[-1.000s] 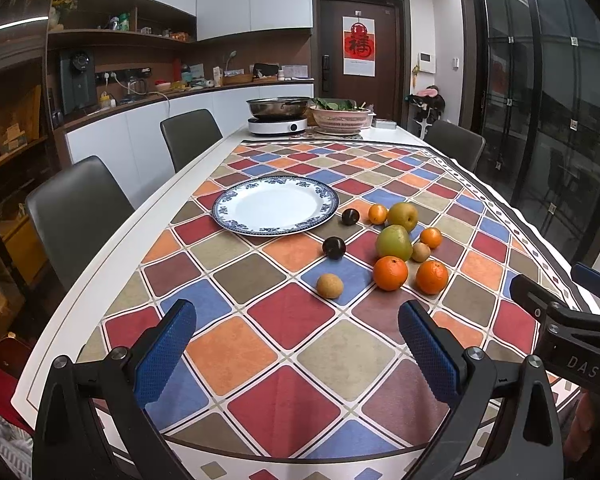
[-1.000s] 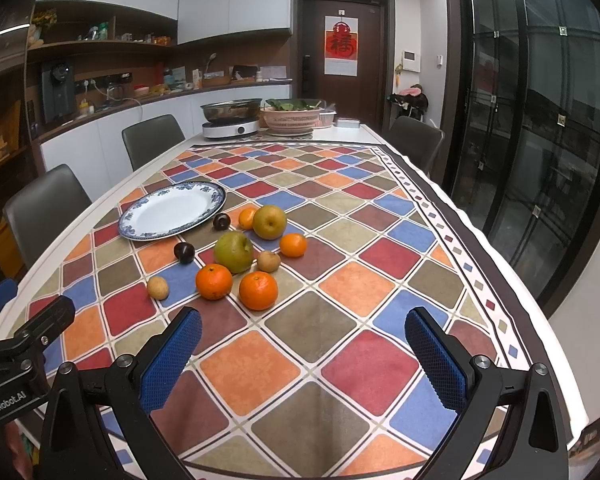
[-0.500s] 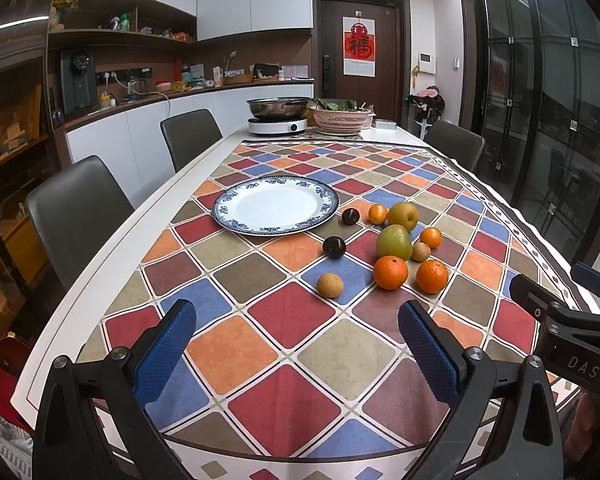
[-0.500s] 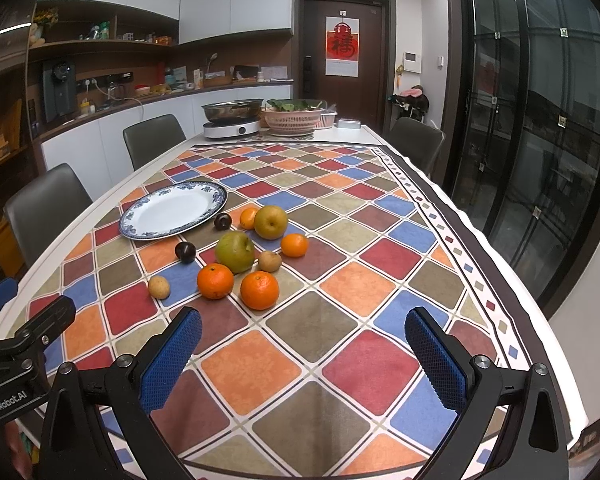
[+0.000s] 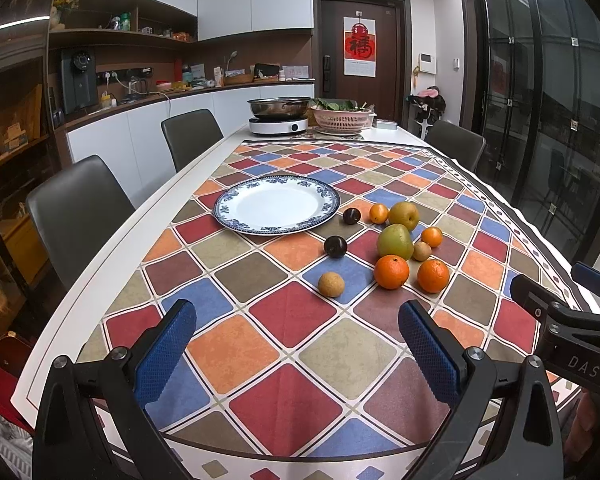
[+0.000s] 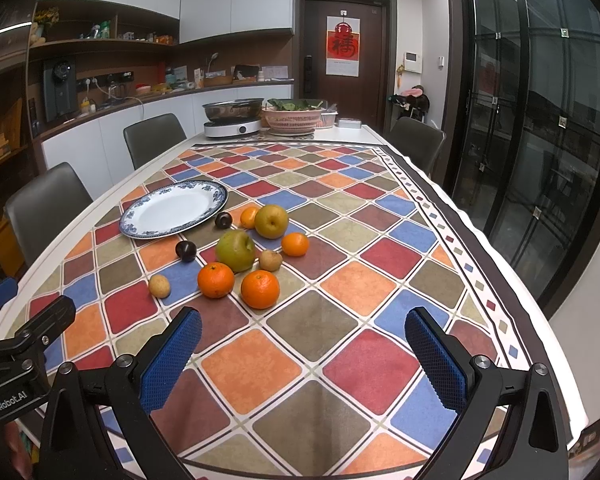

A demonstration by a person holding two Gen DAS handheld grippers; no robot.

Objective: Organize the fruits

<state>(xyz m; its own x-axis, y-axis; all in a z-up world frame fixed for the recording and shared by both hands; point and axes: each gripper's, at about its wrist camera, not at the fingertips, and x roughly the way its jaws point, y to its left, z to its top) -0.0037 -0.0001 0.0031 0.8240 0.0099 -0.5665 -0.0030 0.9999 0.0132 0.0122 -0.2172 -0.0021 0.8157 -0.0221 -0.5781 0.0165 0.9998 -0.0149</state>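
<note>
A white plate with a blue rim (image 5: pixel 276 205) (image 6: pixel 174 208) lies empty on the checked tablecloth. To its right lie several loose fruits: a green pear (image 5: pixel 395 241) (image 6: pixel 235 250), a yellow pear (image 5: pixel 404 216) (image 6: pixel 271 221), two big oranges (image 5: pixel 391 271) (image 6: pixel 260 289), small oranges, two dark plums (image 5: pixel 335 246) (image 6: pixel 185 250) and small brown fruits (image 5: pixel 331 284) (image 6: pixel 159 285). My left gripper (image 5: pixel 296 350) is open and empty, low over the near table edge. My right gripper (image 6: pixel 302 356) is open and empty, just short of the oranges.
An induction cooker with a steel pot (image 5: pixel 278 114) and a pink basket of greens (image 5: pixel 342 116) stand at the table's far end. Grey chairs (image 5: pixel 74 216) line the left side; another chair (image 5: pixel 454 146) is at the far right. Glass doors run along the right.
The right gripper has edged slightly forward toward the fruits. The left gripper and all fruits stay where they were.
</note>
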